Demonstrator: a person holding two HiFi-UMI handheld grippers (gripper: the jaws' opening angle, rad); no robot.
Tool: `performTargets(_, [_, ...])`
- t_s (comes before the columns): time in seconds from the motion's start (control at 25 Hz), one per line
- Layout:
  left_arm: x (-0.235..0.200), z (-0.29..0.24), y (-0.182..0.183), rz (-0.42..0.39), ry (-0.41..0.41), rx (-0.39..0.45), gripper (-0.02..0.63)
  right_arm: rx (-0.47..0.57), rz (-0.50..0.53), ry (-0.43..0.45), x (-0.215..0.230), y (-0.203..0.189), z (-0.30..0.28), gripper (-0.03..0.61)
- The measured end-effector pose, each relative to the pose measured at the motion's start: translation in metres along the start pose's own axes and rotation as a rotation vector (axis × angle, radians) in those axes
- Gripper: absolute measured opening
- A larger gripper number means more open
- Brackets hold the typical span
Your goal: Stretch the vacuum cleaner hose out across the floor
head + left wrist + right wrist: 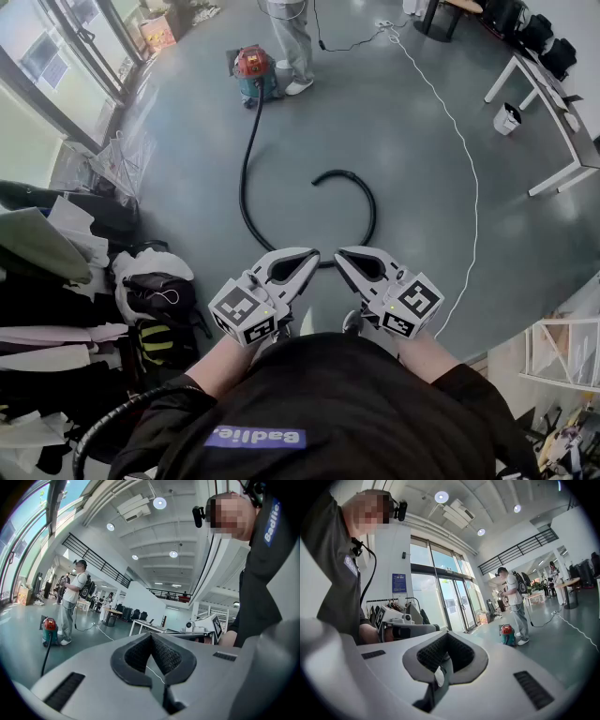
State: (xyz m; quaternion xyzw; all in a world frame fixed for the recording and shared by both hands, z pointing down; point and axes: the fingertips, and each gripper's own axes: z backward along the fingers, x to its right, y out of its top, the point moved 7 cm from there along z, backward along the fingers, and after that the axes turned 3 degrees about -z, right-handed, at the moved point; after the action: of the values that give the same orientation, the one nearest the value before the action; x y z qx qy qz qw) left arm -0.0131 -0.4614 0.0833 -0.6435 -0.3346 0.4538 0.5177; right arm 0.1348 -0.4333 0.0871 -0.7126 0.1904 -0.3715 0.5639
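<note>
The red and teal vacuum cleaner (253, 70) stands far across the grey floor. Its black hose (246, 169) runs toward me, bends below my grippers, climbs on the right and ends in a hook (328, 175). My left gripper (312, 255) and right gripper (339, 255) are held side by side above the hose's near bend, tips almost meeting, both shut with nothing in them. The left gripper view shows its jaws (151, 637) closed, with the vacuum cleaner (48, 630) far off at the left. The right gripper view shows closed jaws (446, 637) and the vacuum cleaner (506, 634).
A person (292, 47) stands beside the vacuum. A thin white cable (466, 159) trails across the floor on the right. A white table (553, 122) and a small white bin (507, 118) stand at the right. Bags and clothes (94, 281) pile up at the left.
</note>
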Motion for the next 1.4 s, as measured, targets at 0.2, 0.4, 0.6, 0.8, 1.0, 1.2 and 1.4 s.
performTargets(0.2, [0.005, -0.014, 0.001, 0.000, 0.005, -0.005, 0.008, 0.003, -0.006, 0.005, 0.010, 0.004, 0.010, 0.002])
performTargets(0.4, [0.007, -0.030, -0.001, 0.005, 0.029, -0.009, 0.008, 0.011, -0.011, 0.016, 0.028, 0.006, 0.019, 0.002])
performTargets(0.6, [0.010, -0.047, -0.003, 0.008, 0.067, -0.019, 0.008, 0.022, -0.032, 0.040, 0.048, 0.009, 0.031, 0.002])
performTargets(0.8, [0.018, -0.075, 0.000, 0.001, 0.112, -0.028, 0.008, 0.010, -0.062, 0.032, 0.086, 0.010, 0.061, 0.002])
performTargets(1.0, [0.024, -0.107, -0.004, -0.006, 0.144, -0.027, 0.008, -0.003, -0.084, 0.011, 0.129, 0.002, 0.092, 0.002])
performTargets(1.2, [0.005, -0.121, -0.010, 0.009, 0.143, -0.033, 0.008, -0.027, -0.112, -0.028, 0.159, -0.004, 0.088, 0.002])
performTargets(1.4, [-0.061, -0.123, -0.012, 0.036, 0.123, -0.023, 0.008, -0.062, -0.108, -0.057, 0.183, -0.003, 0.038, 0.002])
